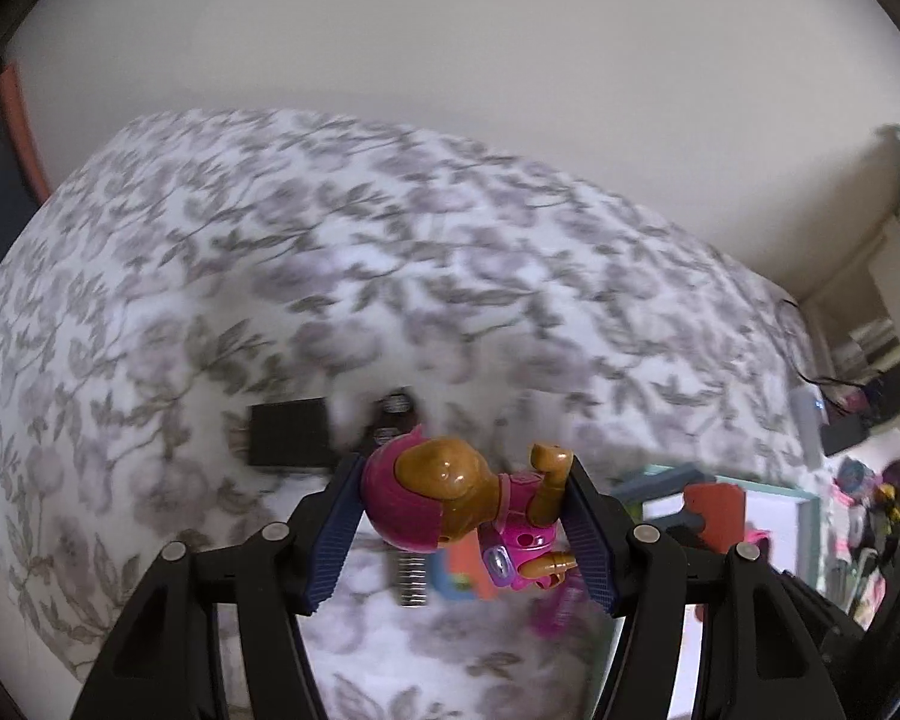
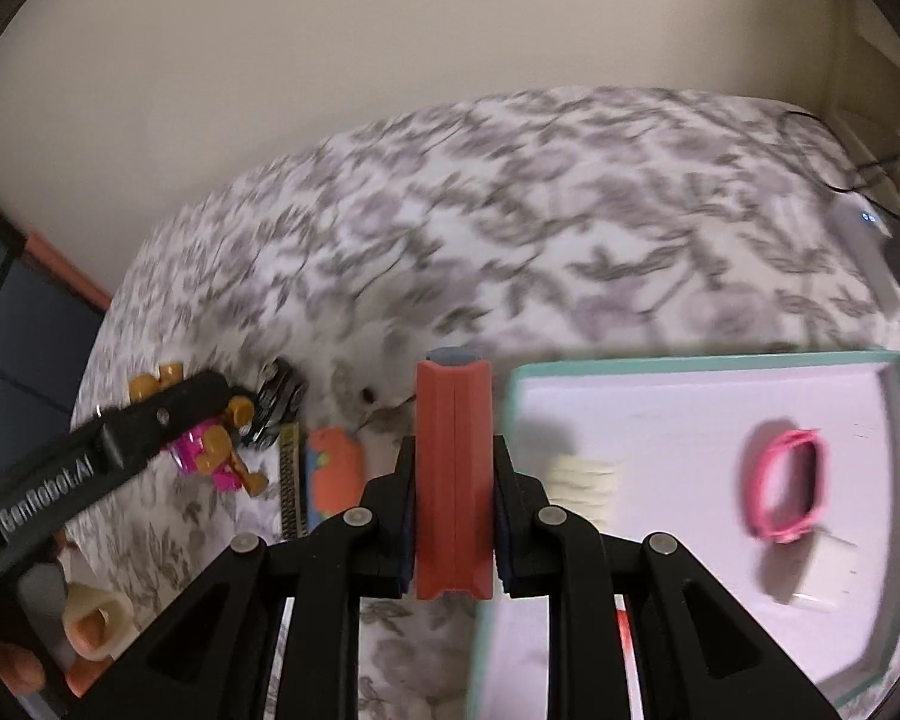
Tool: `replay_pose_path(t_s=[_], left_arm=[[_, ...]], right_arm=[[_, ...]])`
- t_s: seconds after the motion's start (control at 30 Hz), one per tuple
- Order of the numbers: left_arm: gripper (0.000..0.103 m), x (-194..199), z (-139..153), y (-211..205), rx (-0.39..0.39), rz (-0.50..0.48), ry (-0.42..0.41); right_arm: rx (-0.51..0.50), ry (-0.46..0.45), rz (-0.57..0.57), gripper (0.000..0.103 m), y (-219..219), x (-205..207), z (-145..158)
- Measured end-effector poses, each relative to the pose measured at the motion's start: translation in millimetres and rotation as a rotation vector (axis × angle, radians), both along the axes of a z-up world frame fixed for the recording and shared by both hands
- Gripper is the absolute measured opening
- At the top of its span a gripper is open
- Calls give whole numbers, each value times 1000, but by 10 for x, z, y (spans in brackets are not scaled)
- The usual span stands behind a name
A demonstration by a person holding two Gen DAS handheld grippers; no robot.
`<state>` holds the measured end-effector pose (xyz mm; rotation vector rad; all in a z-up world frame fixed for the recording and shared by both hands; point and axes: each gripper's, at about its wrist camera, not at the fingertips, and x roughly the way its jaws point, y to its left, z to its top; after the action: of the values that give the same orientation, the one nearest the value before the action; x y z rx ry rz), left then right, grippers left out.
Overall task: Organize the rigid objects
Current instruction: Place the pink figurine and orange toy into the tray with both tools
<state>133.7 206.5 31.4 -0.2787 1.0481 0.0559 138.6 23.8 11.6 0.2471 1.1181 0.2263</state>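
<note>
Above the bed, left gripper (image 1: 462,516) grasps toy figure (image 1: 450,498), right gripper (image 2: 453,480) clenches red block (image 2: 453,480); lower each clear inside tray (image 2: 897,480) rim.

Pink-and-tan toy dog figure (image 1: 459,507) clamped sideways between the left gripper (image 1: 459,531) fingers, head toward the left finger, raised above the bed. Red-orange block (image 2: 453,480) pinched upright in the right gripper (image 2: 453,516), beside a teal-rimmed white tray (image 2: 897,420) holding a pink band (image 2: 789,486).
</note>
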Motion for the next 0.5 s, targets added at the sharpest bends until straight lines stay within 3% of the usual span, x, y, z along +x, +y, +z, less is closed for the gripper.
replay_pose_path(t_s=[0.17, 0.23, 0.37, 0.5], left_arm=[[66, 19, 20, -444, 4, -92, -9], [66, 33, 10, -606, 3, -125, -7], [66, 32, 15, -874, 19, -174, -9], [66, 6, 13, -1120, 17, -227, -11]], right_arm=[[43, -42, -75, 21, -419, -76, 247], [-30, -70, -118, 21, -564, -131, 373], [-52, -94, -165, 21, -876, -223, 545], [-118, -54, -206, 21, -1065, -241, 482]])
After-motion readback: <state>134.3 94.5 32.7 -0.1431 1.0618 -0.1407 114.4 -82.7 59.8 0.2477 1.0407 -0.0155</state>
